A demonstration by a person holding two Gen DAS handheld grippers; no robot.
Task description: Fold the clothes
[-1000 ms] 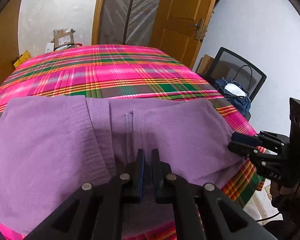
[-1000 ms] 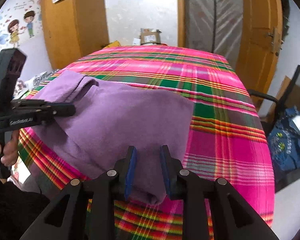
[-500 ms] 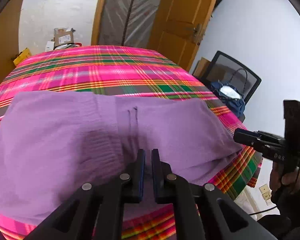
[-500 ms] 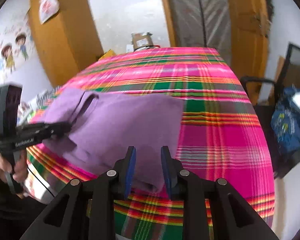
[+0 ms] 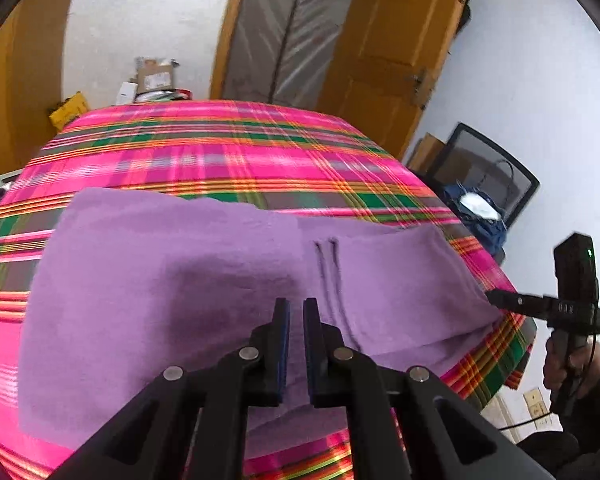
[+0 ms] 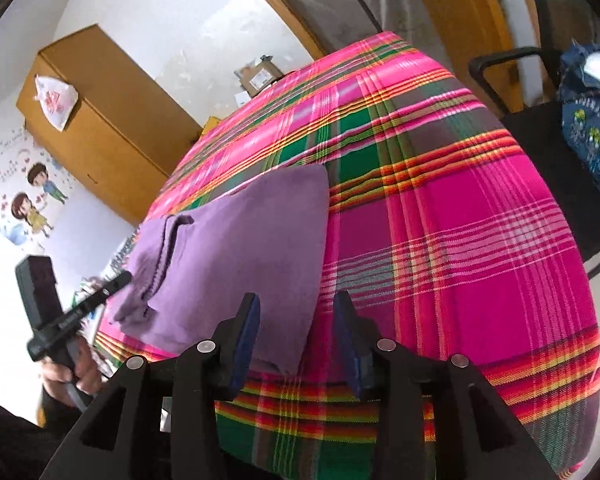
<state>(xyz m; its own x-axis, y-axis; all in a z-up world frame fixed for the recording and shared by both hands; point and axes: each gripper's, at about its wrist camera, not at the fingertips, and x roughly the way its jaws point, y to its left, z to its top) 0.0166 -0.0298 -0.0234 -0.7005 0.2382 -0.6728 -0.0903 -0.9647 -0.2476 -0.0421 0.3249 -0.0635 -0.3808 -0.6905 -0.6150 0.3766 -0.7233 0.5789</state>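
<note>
One purple garment (image 5: 180, 280) on plaid tablecloth (image 5: 220, 152); left fingers (image 5: 281, 344) seemingly clenched on it, right fingers (image 6: 247, 328) opening around it.

Both views are bright with soft, even daylight and show no hard glare. The white walls wash out near pure white, most of all at the left of the right wrist view. A broad, soft-edged shadow falls on the purple garment (image 5: 188, 292) just ahead of the left gripper (image 5: 295, 308). Motion blur smears the plaid tablecloth (image 5: 228, 152) in the left wrist view, its stripes streaking sideways; the blue bag (image 6: 588, 120) in the right wrist view is soft too. Fisheye distortion bows the door frame and table edges, and black vignette fills the corners. The right wrist view sits strongly tilted
</note>
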